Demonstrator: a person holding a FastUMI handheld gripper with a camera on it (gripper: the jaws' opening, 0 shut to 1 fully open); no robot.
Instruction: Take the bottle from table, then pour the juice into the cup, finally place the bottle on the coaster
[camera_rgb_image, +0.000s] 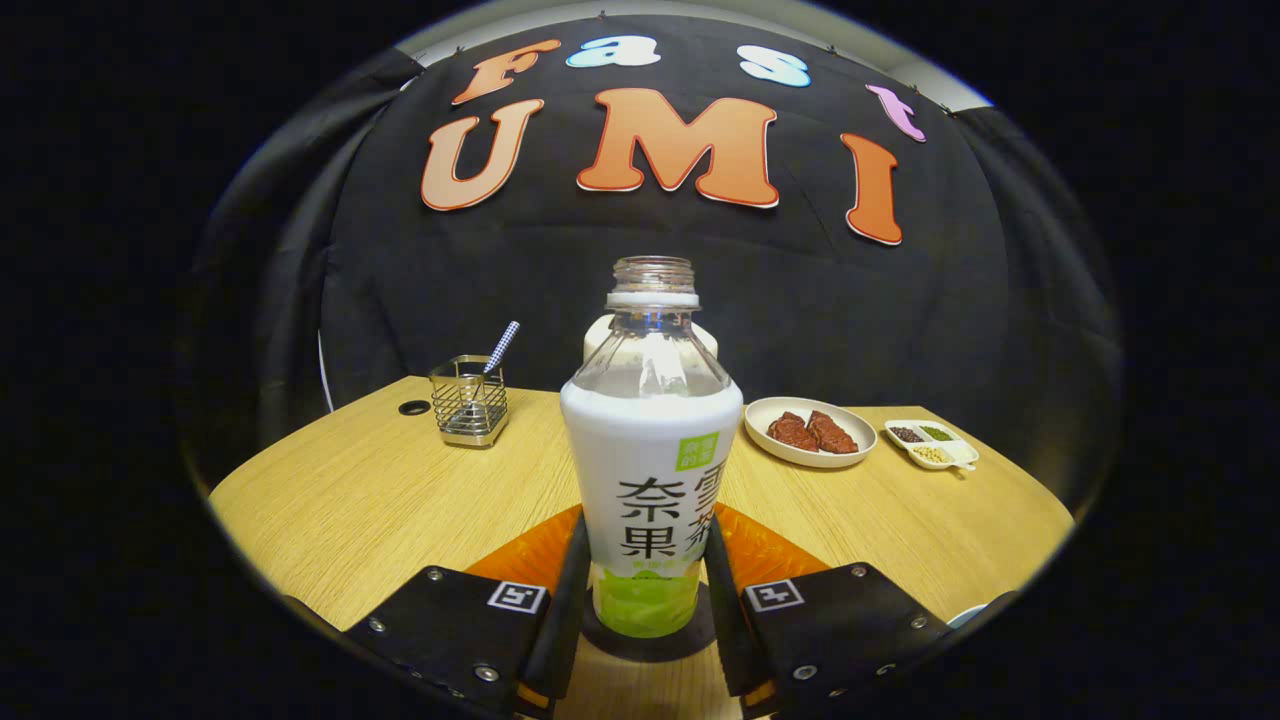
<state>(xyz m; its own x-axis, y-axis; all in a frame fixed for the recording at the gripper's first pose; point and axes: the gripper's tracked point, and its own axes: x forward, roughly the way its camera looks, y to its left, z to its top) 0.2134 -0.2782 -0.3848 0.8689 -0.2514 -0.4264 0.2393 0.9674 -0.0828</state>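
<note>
White-labelled bottle (651, 470), uncapped, printed "奈果", stands upright on a dark coaster (650, 640), jaws pinching its sides.

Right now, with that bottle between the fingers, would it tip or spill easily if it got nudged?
Probably yes. The bottle is tall and narrow, so a push near its open neck could topple it. It has no cap, so any liquid inside might spill. Its thin clear plastic likely flexes under a squeeze. The tool has a finger at each side of its lower half, which should steady it.
</note>
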